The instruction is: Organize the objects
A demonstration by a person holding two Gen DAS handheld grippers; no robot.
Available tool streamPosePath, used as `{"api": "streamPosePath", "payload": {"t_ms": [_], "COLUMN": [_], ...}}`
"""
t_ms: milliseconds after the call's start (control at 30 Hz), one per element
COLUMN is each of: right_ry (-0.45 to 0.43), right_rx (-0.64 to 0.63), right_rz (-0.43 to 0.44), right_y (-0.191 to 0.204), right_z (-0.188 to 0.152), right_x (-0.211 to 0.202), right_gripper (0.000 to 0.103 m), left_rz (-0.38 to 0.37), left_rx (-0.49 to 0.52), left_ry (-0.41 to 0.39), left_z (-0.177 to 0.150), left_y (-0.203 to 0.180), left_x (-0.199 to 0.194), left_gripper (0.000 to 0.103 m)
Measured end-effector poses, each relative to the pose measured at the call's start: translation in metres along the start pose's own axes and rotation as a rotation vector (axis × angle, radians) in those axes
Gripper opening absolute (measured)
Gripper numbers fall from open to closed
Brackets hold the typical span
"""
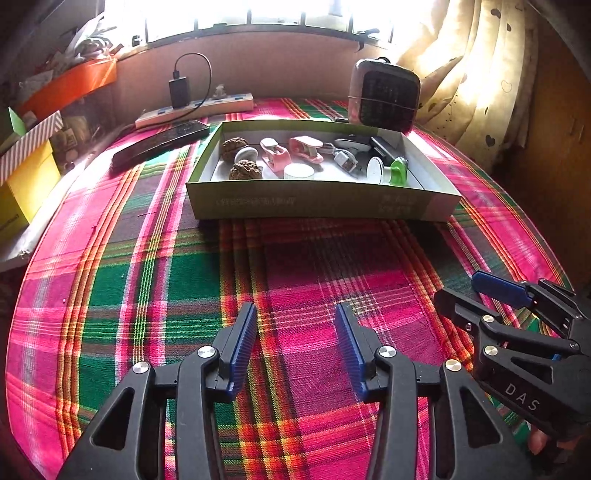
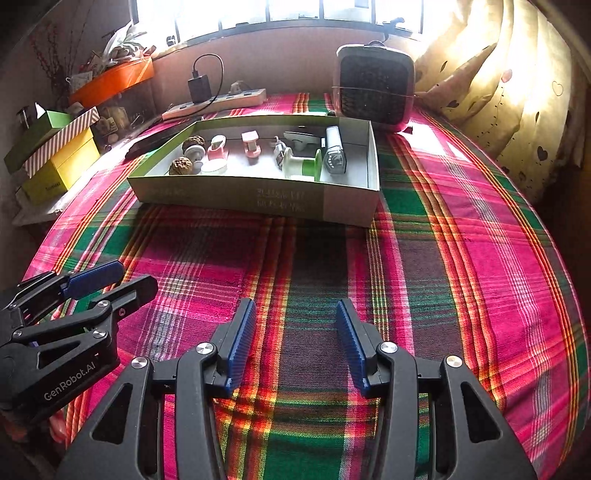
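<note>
Left wrist view: box (image 1: 321, 205) lies straight ahead, long axis crosswise; left gripper (image 1: 295, 347) and right gripper (image 2: 295, 347) both spread, empty, about equally near.

We can't read the print on the box front (image 1: 258, 201): too blurred. The window (image 1: 236, 11) is blown out, nothing visible through it. Heater (image 1: 384, 96) hides the box's far right corner. Left hand-held gripper (image 1: 295, 343) body is cut off by the bottom edge; right hand-held gripper (image 2: 295, 343) likewise. Small grey item (image 2: 279, 152) in the box is too small to identify.
</note>
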State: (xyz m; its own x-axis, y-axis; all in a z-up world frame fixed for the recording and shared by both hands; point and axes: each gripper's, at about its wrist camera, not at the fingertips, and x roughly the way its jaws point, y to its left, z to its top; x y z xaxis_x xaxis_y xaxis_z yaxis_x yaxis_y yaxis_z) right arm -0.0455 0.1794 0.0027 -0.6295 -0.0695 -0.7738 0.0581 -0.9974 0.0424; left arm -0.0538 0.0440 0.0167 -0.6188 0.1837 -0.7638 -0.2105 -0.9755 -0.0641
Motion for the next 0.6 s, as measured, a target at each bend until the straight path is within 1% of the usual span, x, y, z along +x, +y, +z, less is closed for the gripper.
{"api": "streamPosePath", "payload": {"t_ms": [33,133,300,400,600], "right_ry": [0.0,0.004,0.008,0.011,0.011], "right_rx": [0.0,-0.005,-0.014,-0.008,-0.001], "right_rz": [0.003,-0.013,-0.023,-0.04,-0.045], "right_y": [0.0,0.001,0.002,0.002,0.0], "right_z": [0.0,-0.001,-0.003,-0.004,-0.005], "right_x": [0.0,0.0,0.0,0.0,0.0], "right_gripper": [0.055,0.056,0.062,0.069,0.073], "left_rz": [0.005,0.026,0.07,0.063,0.066], "left_rx": [-0.003,-0.017,0.021,0.01,0.012], "left_ry": [0.0,0.0,0.009,0.009,0.009], "left_z": [0.0,-0.001,-0.001,-0.001,-0.002], "left_y": [-0.001,-0.003,-0.011,-0.009,-0.01], "left_x": [0.0,0.0,0.002,0.002,0.001], "left_gripper": [0.043,0.043,0.047,0.047,0.048]}}
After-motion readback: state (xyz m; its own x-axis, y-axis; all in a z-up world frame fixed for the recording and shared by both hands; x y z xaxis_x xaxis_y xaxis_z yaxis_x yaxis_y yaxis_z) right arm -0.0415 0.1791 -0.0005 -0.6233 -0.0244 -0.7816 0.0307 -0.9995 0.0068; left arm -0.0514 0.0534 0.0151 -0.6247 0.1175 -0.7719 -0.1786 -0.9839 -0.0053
